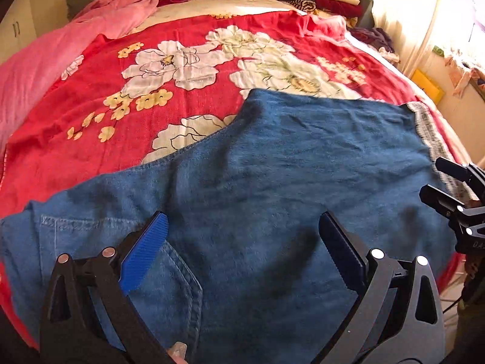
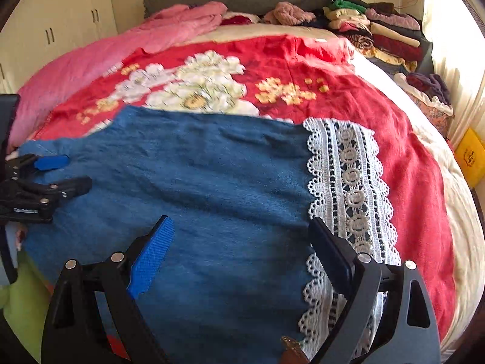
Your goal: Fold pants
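Beneath both spread tools [image 1: 242,236] [image 2: 242,236], seemingly untouched, pants [image 1: 272,166].

Both wrist views were aimed forward past open jaws, close above the pants [image 1: 272,182]; floral blanket [image 2: 348,97] was shared beyond.

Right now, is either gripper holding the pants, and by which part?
Nothing is held. The left gripper and the right gripper are both open above the blue denim pants, gripping no fabric.

Pants [image 1: 272,166]: near end cut off by both views' lower edges. Lace hem [image 2: 348,182]: blurred in left view. Clothes stack [image 2: 385,30]: single garments indistinct. Yellow item [image 2: 471,157]: cropped, print unreadable.
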